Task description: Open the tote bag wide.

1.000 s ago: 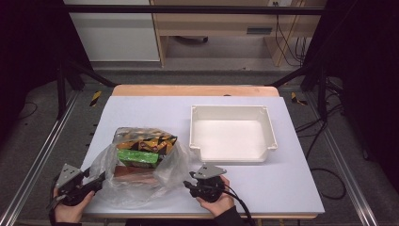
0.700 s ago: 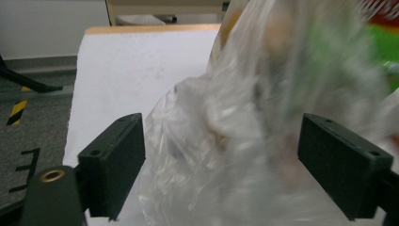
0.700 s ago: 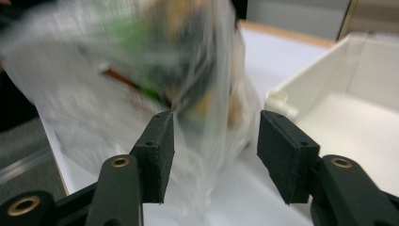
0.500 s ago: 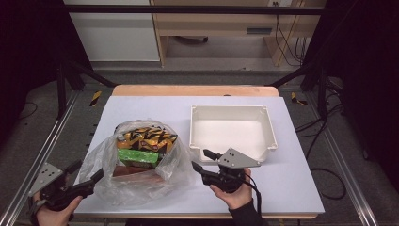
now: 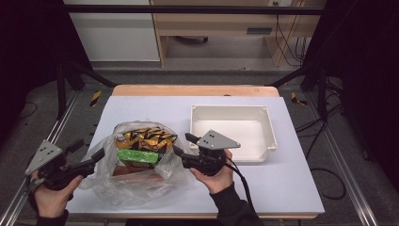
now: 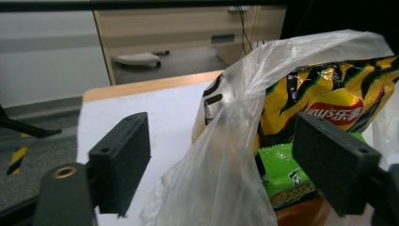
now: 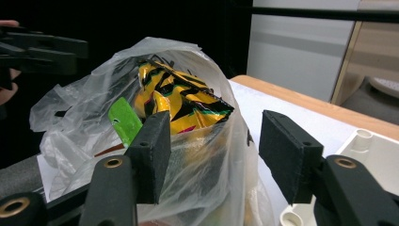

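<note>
A clear plastic bag [image 5: 123, 189] stands on the white table, holding a yellow-and-black crisp packet [image 5: 147, 137], a green packet [image 5: 137, 157] and something brown below them. My left gripper [image 5: 88, 150] is at the bag's left edge and is open. In the left gripper view the bag's film [image 6: 235, 155] rises between the spread jaws of the left gripper [image 6: 226, 165], with the yellow packet [image 6: 331, 101] behind. My right gripper [image 5: 184, 145] is open at the bag's right side. The bag's wall [image 7: 211, 155] lies between the right gripper [image 7: 219, 157] jaws.
A white, empty plastic tray [image 5: 230, 108] sits on the table just right of the bag, close behind my right gripper; its corner [image 7: 371, 146] shows in the right gripper view. Bare white table surface [image 5: 155, 108] lies beyond the bag.
The left gripper swung out to the left and has come back to the bag's left edge. The right gripper moved up to the bag's right side. The bag stands taller and more open.
</note>
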The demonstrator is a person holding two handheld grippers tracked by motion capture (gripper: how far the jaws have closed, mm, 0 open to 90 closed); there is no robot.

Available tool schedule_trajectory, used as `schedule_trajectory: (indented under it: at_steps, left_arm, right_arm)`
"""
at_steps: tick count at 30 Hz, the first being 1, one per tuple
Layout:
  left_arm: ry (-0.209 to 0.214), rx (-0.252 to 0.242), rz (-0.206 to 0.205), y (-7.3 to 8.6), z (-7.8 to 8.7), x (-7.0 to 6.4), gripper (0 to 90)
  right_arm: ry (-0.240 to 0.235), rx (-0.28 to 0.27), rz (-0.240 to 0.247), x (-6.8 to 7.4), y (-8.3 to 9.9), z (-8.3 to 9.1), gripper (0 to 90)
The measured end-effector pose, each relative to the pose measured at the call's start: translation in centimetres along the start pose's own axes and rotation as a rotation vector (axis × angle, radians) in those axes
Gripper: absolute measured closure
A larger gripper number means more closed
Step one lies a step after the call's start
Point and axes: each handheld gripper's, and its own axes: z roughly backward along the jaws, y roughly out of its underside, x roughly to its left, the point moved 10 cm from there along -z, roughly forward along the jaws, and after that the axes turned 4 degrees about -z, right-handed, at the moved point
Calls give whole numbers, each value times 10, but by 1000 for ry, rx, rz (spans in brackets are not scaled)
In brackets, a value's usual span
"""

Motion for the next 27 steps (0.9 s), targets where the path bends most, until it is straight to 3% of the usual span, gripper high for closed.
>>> schedule_trajectory:
  at_steps: [1, 5, 10, 13, 16, 17, 18, 21, 22, 27]
  left_arm:
    - [-9, 24, -14, 2, -8, 1, 221]
    - [-8, 60, -3, 10, -23, 1, 383]
    - [-64, 154, -27, 23, -31, 5, 688]
    - [-87, 164, -12, 23, -31, 9, 859]
    - [-105, 146, -24, 17, -32, 12, 894]
    - [-112, 115, -33, 10, -34, 13, 895]
    - [-112, 115, -33, 10, -34, 13, 896]
    - [-106, 60, 0, -1, -38, 18, 896]
    - [-109, 60, 6, -2, -40, 21, 896]
    - [-130, 172, 35, 15, -68, 38, 895]
  right_arm:
    - [-1, 4, -4, 0, 1, -3, 439]
    - [9, 26, -1, 0, 5, -11, 436]
    - [4, 57, 3, -1, 13, -14, 518]
    - [-1, 85, 15, -1, 22, -15, 588]
    - [-7, 102, 21, -1, 27, -17, 675]
    - [1, 106, 21, -2, 28, -18, 750]
    - [1, 106, 21, -2, 28, -18, 750]
    - [9, 91, 15, -3, 26, -18, 868]
    - [9, 91, 15, -3, 26, -18, 868]
    - [66, 92, 7, -14, 28, -23, 897]
